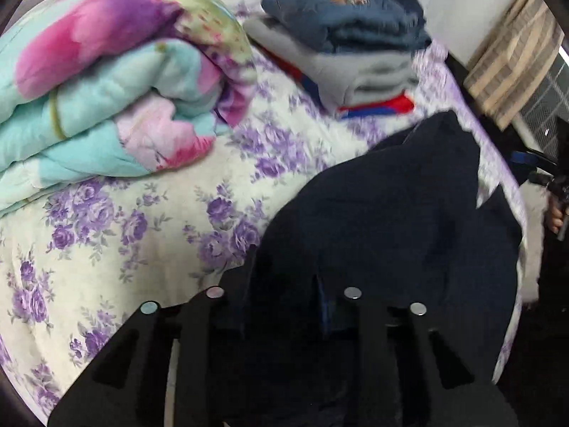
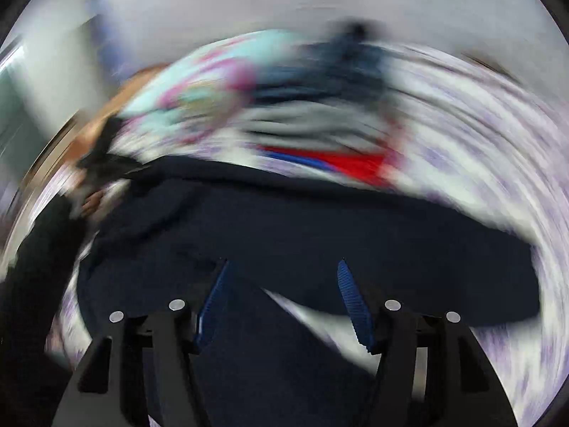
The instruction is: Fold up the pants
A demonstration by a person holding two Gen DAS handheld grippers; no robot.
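Observation:
Dark navy pants (image 1: 391, 213) lie bunched on the floral bedsheet (image 1: 142, 235) near the bed's right edge. My left gripper (image 1: 284, 284) points down at their near end, and its fingers are closed on a fold of the dark cloth, which hides the tips. The right wrist view is heavily smeared. In it the pants (image 2: 320, 220) spread across the middle, and my right gripper (image 2: 282, 267) hangs over them with its blue pads (image 2: 350, 299) well apart and nothing pinched between them.
A rolled pink and turquoise quilt (image 1: 106, 89) fills the left of the bed. Behind the pants stands a stack of folded clothes (image 1: 355, 35): blue on grey on red. A striped curtain (image 1: 512, 64) hangs at the right. A hand (image 1: 556, 217) shows past the bed edge.

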